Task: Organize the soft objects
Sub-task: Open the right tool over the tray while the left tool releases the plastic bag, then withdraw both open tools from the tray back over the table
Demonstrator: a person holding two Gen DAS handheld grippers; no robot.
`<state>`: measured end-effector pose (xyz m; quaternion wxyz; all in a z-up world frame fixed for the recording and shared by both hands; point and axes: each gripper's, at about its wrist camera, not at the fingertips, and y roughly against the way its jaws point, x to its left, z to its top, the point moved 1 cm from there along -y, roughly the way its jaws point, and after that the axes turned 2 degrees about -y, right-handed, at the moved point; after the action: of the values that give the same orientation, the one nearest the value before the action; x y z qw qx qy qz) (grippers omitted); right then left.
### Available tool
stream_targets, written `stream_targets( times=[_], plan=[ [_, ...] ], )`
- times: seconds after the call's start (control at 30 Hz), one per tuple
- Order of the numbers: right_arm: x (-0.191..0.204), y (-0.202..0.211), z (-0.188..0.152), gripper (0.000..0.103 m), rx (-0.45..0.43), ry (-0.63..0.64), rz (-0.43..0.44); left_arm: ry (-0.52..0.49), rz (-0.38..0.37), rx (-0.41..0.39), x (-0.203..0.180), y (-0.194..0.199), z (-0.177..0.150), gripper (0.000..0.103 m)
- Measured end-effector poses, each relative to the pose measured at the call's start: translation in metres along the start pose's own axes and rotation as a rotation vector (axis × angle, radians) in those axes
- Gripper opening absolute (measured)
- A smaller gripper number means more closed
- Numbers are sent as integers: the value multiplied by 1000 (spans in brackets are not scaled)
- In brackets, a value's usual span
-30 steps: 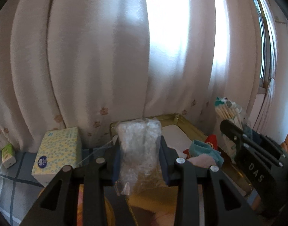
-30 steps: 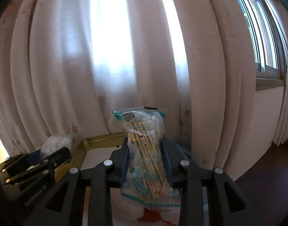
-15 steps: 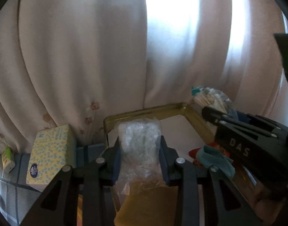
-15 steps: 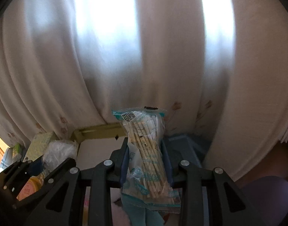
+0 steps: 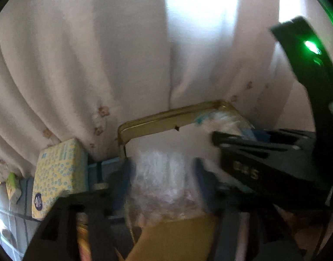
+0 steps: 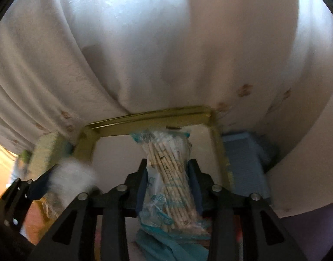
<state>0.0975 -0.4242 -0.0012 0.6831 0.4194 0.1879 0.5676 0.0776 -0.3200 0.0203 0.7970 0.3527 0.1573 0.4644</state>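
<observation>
Blue checked surface (image 5: 16, 213) beneath pale curtains, gold-rimmed tray (image 5: 166, 119) with white floor resting on it, yellow dotted tissue box (image 5: 57, 174) just beside the tray's left corner, small green-and-white packet (image 5: 13, 184) farther left

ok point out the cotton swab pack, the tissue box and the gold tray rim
cotton swab pack (image 6: 166, 165), right wrist view, middle of the sticks
tissue box (image 5: 57, 174), left wrist view, patterned front face
gold tray (image 6: 149, 119), right wrist view, far rim

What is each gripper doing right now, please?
Left gripper: closed on a clear plastic bag.
Right gripper: closed on a pack of cotton swabs.
</observation>
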Motion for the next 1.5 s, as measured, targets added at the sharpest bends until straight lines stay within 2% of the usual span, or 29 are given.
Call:
stream_targets(
  times=[0.03, 0.1, 0.17, 0.3, 0.5, 0.53, 0.63, 0.7, 0.8, 0.87, 0.97, 1.07, 1.5],
  plan=[
    [-3, -1, 0, 46, 13, -25, 28, -12, -13, -8, -3, 3, -1, 103],
    [-6, 4, -2, 59, 5, -66, 100, -27, -56, -41, -5, 13, -4, 103],
    [-9, 16, -5, 66, -35, -87, 142, -46, -54, -102, -9, 29, -7, 103],
    [-11, 51, -19, 68, -138, -120, 154, -68, 26, -184, -13, 49, -12, 103],
    [4, 92, -41, 68, -311, -38, 3, 4, -13, -211, -5, 60, -26, 103],
    [3, 96, -44, 68, -332, -31, -13, 10, -9, -215, -4, 62, -29, 103],
    [1, 116, -68, 70, -486, -56, -97, 13, 27, -246, -1, 62, -40, 103],
    [-2, 126, -83, 80, -572, -80, -125, 16, 46, -279, 1, 65, -51, 103],
    [-2, 135, -101, 80, -692, -93, -175, 31, 81, -321, 7, 67, -64, 103],
    [1, 135, -109, 81, -742, -99, -192, 42, 93, -344, 11, 68, -70, 103],
    [2, 131, -116, 81, -781, -102, -213, 55, 102, -369, 15, 68, -72, 103],
    [1, 130, -117, 81, -767, -98, -220, 67, 124, -401, 17, 70, -78, 103],
    [3, 139, -130, 81, -793, -127, -223, 87, 131, -400, 24, 70, -87, 103]
  ],
)
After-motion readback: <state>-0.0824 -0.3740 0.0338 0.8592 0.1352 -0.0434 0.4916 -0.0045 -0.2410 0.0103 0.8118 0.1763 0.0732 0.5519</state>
